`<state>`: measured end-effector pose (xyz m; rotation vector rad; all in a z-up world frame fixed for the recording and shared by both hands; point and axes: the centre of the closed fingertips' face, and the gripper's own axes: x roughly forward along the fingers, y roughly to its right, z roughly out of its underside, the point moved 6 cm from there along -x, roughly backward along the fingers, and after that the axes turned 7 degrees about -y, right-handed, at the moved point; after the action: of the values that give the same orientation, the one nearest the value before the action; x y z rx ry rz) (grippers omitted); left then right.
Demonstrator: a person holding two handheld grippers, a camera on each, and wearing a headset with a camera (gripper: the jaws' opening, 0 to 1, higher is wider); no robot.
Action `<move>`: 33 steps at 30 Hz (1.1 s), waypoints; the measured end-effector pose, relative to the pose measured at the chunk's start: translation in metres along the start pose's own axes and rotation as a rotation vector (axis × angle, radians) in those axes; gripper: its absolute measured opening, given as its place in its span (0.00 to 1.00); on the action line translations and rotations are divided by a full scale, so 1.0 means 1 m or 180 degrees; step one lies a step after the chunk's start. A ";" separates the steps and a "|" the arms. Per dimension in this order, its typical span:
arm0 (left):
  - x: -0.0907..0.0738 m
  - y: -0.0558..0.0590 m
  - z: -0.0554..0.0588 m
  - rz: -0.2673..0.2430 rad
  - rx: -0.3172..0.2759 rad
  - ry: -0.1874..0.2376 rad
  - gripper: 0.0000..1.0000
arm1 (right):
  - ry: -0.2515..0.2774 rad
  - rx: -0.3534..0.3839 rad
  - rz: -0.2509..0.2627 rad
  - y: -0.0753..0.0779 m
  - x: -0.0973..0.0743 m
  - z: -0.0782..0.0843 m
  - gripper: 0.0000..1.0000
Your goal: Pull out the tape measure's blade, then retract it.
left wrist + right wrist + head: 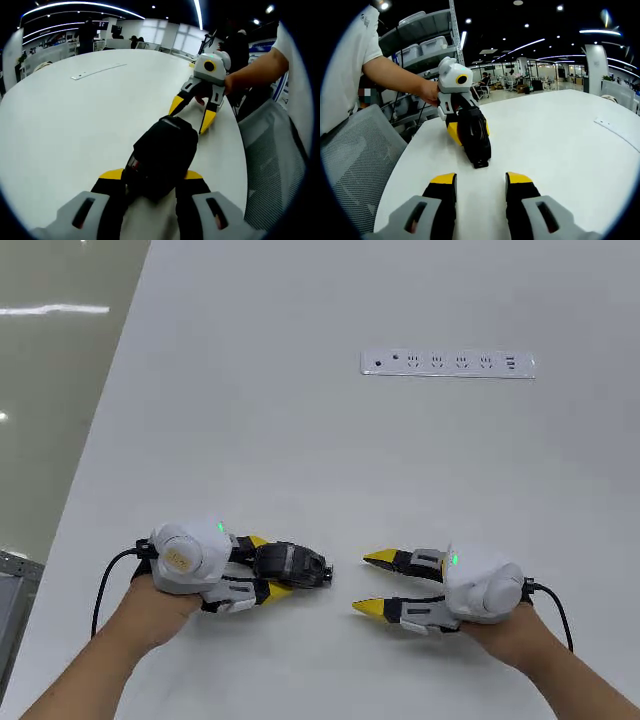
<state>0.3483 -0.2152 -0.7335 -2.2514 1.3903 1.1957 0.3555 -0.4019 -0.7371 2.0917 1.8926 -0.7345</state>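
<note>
L gripper point(268, 566) clamps one tape measure point(295, 565), R gripper point(362, 582) gapes empty (one pwr strip point(447, 363) beyond).

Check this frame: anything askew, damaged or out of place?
Nothing stands out. The left hand-held gripper is shut on the tape measure near the table's front edge; the right hand-held gripper is open, facing it. The power strip lies flat farther back.

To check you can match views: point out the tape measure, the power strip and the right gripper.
tape measure point(162, 155): left gripper view, black case top.
power strip point(447, 363): head view, middle of white face.
right gripper point(360, 582): head view, midway between its yellow tips.
</note>
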 end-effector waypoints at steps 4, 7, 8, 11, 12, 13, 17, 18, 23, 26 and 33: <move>0.000 0.000 0.001 -0.0009 -0.0004 -0.0010 0.36 | -0.0008 -0.0037 -0.0034 0.000 0.006 -0.002 0.38; 0.000 0.000 0.001 -0.0011 -0.0013 -0.0017 0.36 | -0.0003 -0.0056 -0.0061 -0.001 0.010 -0.004 0.38; 0.000 0.000 0.001 -0.0013 -0.0018 -0.0019 0.36 | -0.0005 -0.0064 -0.0069 0.000 0.011 -0.005 0.37; 0.000 0.000 0.001 -0.0021 -0.0022 -0.0025 0.36 | -0.0006 -0.0070 -0.0093 0.000 0.016 -0.006 0.36; -0.001 0.001 0.000 -0.0022 -0.0021 -0.0028 0.36 | -0.0005 -0.0060 -0.0100 0.000 0.017 -0.006 0.36; -0.001 0.001 0.000 -0.0022 -0.0027 -0.0033 0.36 | 0.0002 -0.0055 -0.0109 -0.001 0.018 -0.006 0.35; -0.001 0.001 0.001 -0.0024 -0.0036 -0.0046 0.36 | 0.0007 -0.0062 -0.0137 -0.003 0.022 -0.006 0.34; 0.000 0.000 0.001 -0.0023 -0.0040 -0.0049 0.36 | 0.0008 -0.0057 -0.0138 -0.002 0.023 -0.006 0.34; -0.001 0.001 0.001 -0.0019 -0.0066 -0.0051 0.36 | 0.0029 -0.0058 -0.0171 -0.001 0.029 -0.007 0.32; 0.000 0.000 0.001 -0.0023 -0.0052 -0.0067 0.36 | 0.0019 -0.0072 -0.0195 -0.001 0.033 -0.007 0.32; -0.001 0.000 0.001 -0.0016 -0.0066 -0.0056 0.36 | 0.0008 -0.0090 -0.0225 0.000 0.037 -0.005 0.28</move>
<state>0.3474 -0.2143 -0.7338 -2.2514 1.3711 1.2309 0.3585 -0.3671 -0.7512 2.0190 1.9757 -0.7164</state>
